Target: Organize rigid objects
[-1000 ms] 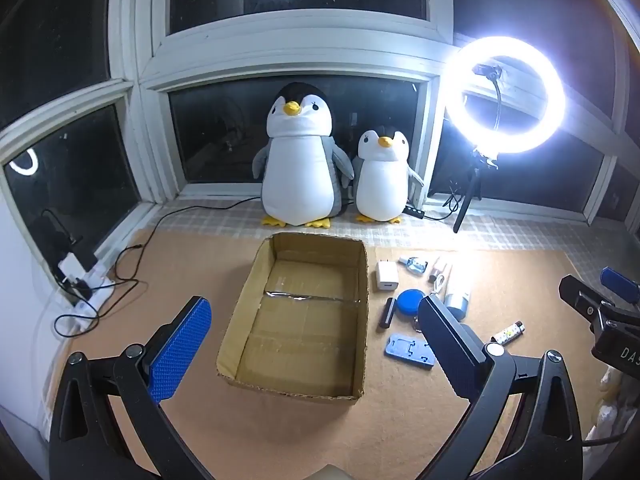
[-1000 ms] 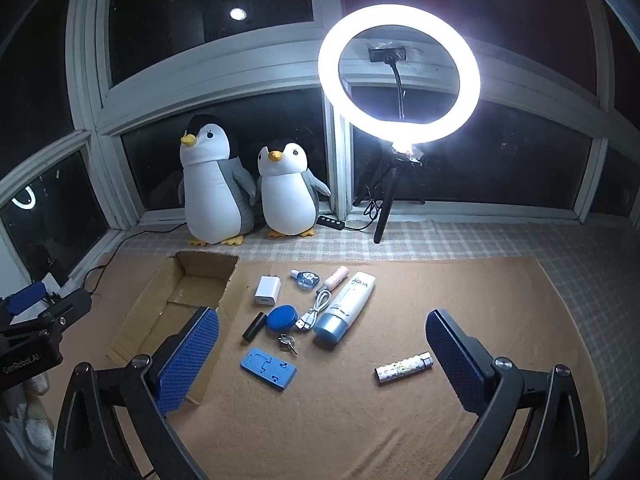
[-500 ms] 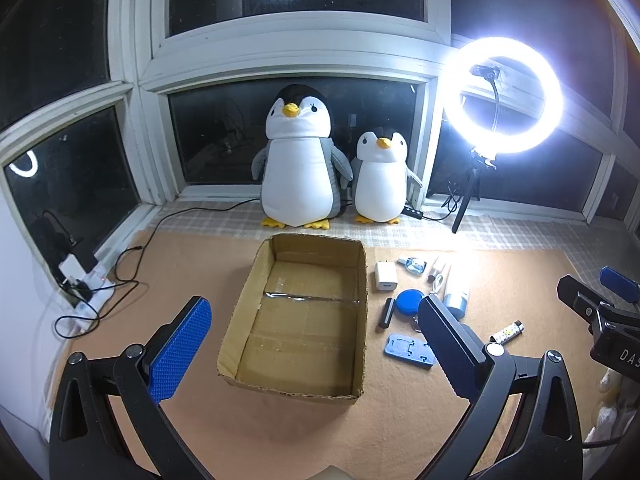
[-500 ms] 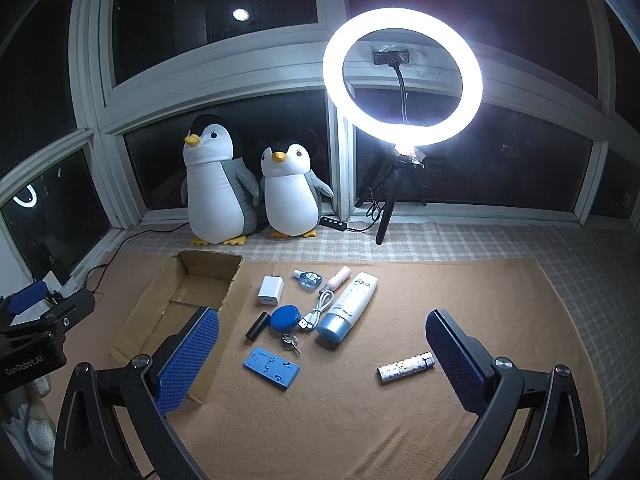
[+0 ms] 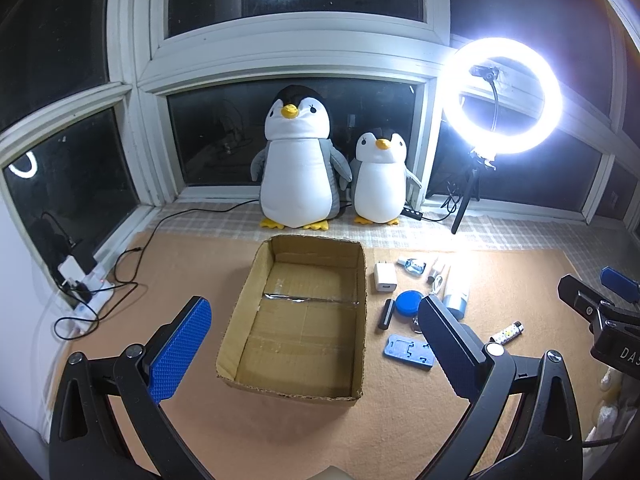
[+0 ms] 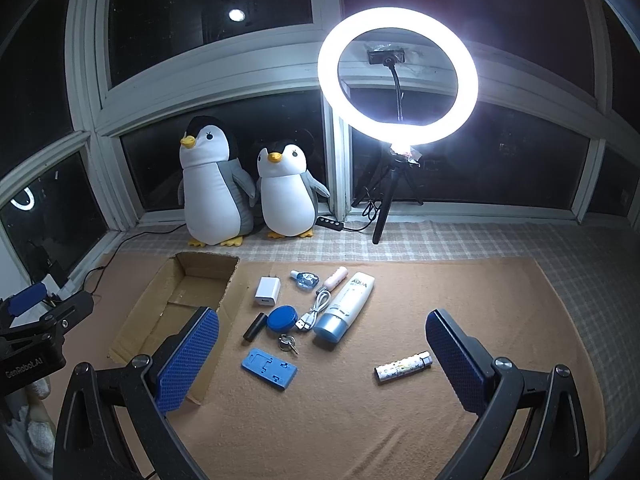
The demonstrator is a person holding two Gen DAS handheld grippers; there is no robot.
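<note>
Both the left gripper (image 5: 316, 350) and right gripper (image 6: 322, 354) hang wide open above the box (image 5: 304, 316), charger (image 6: 267, 291), tube (image 6: 347, 305) and what looks like keys (image 6: 288, 343).

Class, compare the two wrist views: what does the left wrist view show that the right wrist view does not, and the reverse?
Only the left: the cardboard box floor entire, bare, and the charging devices by the window.
Only the right: the keys and the white cable unobstructed.
Both: two penguins, ring light, white charger, blue phone stand, and each gripper open.
</note>
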